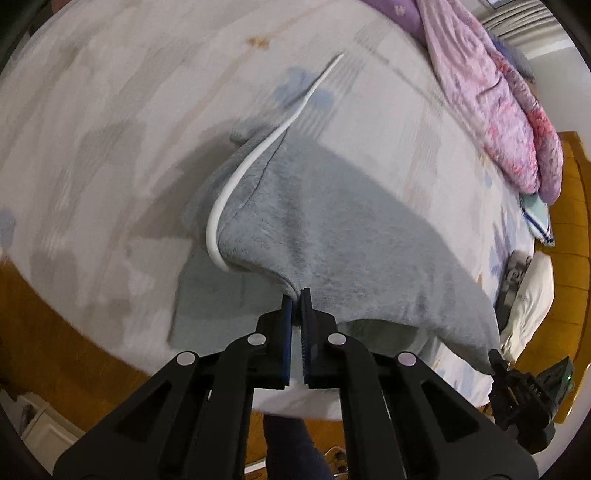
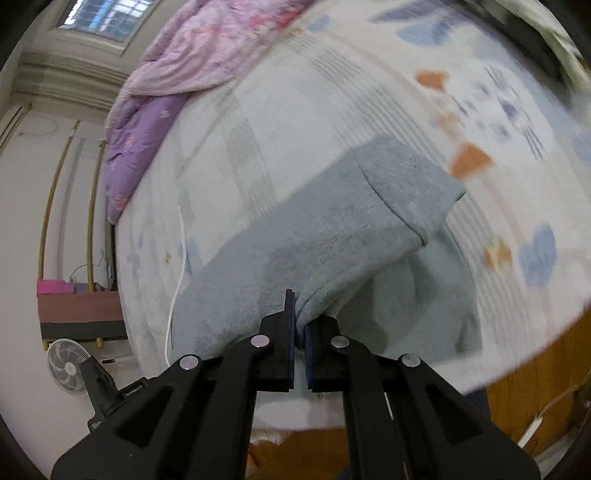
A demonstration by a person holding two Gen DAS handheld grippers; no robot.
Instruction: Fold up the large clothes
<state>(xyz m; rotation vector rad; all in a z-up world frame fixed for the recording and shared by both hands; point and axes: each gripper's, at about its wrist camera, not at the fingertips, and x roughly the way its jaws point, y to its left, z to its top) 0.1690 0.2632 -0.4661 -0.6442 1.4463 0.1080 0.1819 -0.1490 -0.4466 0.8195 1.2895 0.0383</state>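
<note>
Garment, grey fleece, lifted off bed at near edge and draped back onto it.

Left wrist view: Left gripper clamped on garment hem, jaws together with a pinch of cloth between. White cord curving up over garment's left fold and running on across patterned sheet. Pink and purple quilt bunched along far right edge of bed, well apart from garment. Striped pale cloth and cream bundle at right edge, below quilt. Right gripper seen at lower right, at garment's right corner; grip not readable from here. Wooden floor under bed edge. Dark trouser leg of person below jaws. Fleece nap visible, seam line running down left part, lower layer lying flat and paler beneath raised flap. Sheet blurred.

Right wrist view: Right gripper clamped on garment edge, jaws together on gathered cloth. Garment stretched away leftward, folded-over corner at upper right, paler layer beneath at right. Cord lying on sheet just left of garment. Quilt at far top left. Window above. Fan and low dark shelf at left beside bed. Floor at right. Sheet print smeared by blur.
</note>
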